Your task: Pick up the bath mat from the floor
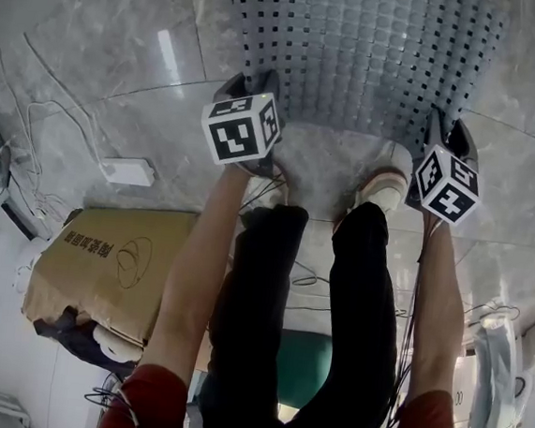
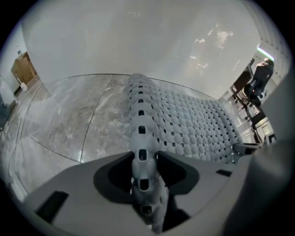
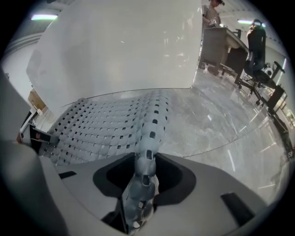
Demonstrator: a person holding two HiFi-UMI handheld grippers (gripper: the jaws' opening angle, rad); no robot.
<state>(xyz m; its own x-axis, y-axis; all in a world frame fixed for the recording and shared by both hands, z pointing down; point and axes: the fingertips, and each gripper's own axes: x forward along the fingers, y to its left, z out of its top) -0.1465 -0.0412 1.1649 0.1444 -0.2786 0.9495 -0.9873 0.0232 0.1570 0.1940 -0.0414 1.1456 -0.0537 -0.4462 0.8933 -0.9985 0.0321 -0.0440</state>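
Observation:
A grey rubber bath mat point(image 1: 368, 53) with rows of square holes lies on the marble floor ahead of the person's feet. My left gripper point(image 1: 252, 99) is shut on the mat's near left corner, and the pinched edge point(image 2: 143, 161) stands up as a ridge between the jaws. At the near right corner my right gripper point(image 1: 441, 140) is shut on the mat's edge point(image 3: 144, 177) in the same way. Both grippers point steeply down. In each gripper view the rest of the mat point(image 2: 198, 129) point(image 3: 106, 126) spreads flat toward the other gripper.
A brown cardboard box point(image 1: 112, 264) lies on the floor at the left with a white power strip point(image 1: 127, 170) and cables beyond it. The person's shoe point(image 1: 383, 187) stands just behind the mat. Office chairs point(image 3: 260, 55) and a desk stand far off.

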